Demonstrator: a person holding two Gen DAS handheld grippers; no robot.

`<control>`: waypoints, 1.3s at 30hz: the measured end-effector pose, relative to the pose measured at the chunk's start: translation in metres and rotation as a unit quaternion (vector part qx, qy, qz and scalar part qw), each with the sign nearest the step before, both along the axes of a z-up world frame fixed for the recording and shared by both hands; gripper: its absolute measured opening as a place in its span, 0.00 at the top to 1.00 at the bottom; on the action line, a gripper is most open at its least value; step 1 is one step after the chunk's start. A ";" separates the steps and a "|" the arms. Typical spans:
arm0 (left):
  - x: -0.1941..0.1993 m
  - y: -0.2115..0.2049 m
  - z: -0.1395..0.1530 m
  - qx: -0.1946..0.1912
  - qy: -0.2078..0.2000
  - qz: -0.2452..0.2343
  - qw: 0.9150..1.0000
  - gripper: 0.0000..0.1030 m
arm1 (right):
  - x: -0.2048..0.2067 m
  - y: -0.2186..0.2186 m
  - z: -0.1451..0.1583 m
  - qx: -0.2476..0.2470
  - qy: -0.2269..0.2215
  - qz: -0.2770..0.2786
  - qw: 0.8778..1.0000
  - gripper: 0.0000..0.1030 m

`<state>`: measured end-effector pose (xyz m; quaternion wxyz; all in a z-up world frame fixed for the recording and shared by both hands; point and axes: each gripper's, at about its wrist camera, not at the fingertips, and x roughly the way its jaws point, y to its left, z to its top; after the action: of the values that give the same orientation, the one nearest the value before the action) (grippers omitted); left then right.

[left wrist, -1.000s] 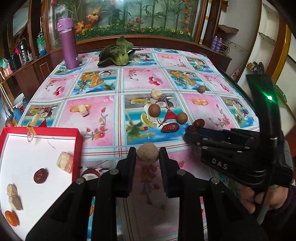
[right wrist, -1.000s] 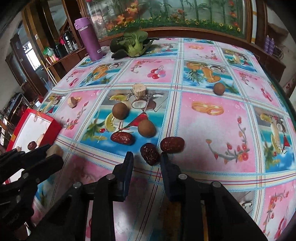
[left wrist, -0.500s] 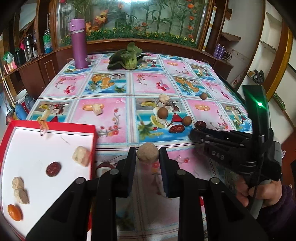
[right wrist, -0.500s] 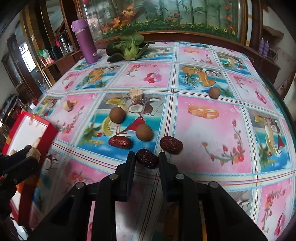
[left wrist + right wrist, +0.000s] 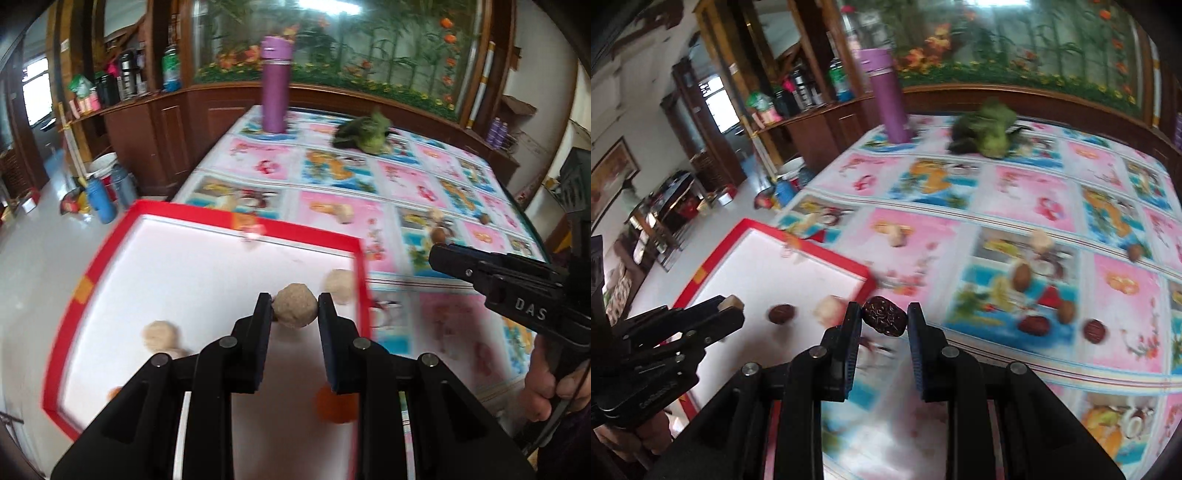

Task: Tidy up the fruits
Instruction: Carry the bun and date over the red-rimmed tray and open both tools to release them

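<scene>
A fruit-print tablecloth (image 5: 1027, 192) covers the table below a planted glass case. Leftmost, the red-rimmed tray (image 5: 221, 218) lies under the left gripper (image 5: 294, 312), which pinches a tan round fruit (image 5: 295, 310). The right gripper (image 5: 884, 321) clamps a wrinkled red date (image 5: 884, 320) just beside the tray's corner; loose dates (image 5: 1034, 325) lie farther right.

"DAS" on right tongs (image 5: 437, 254)

Black hand-held gripper (image 5: 294, 308); white "DAS" lettering
</scene>
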<state>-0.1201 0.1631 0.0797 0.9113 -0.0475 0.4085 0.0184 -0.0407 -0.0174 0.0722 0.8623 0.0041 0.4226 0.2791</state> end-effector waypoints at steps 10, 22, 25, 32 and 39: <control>0.023 0.077 -0.014 0.019 0.037 0.076 0.996 0.73 | 0.013 0.101 -0.023 -0.021 0.028 0.066 0.997 0.77; 0.038 0.110 -0.045 -0.019 0.100 0.117 0.988 0.73 | 0.026 0.137 -0.049 -0.060 0.067 0.079 0.993 0.77; 0.038 0.111 -0.044 -0.020 0.100 0.121 0.987 0.73 | 0.024 0.139 -0.048 -0.069 0.066 0.083 0.992 0.76; 0.034 0.108 -0.038 0.007 0.100 0.138 0.985 0.49 | 0.022 0.130 -0.042 -0.038 0.083 0.089 0.992 0.64; 0.013 0.079 -0.004 0.044 0.040 0.127 0.990 0.36 | 0.012 0.084 -0.011 0.019 0.043 0.067 0.997 0.57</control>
<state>-0.1072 0.2418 0.0754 0.8857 -0.0582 0.4340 0.1542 -0.0287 0.0671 0.0615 0.8222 0.0036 0.4535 0.3439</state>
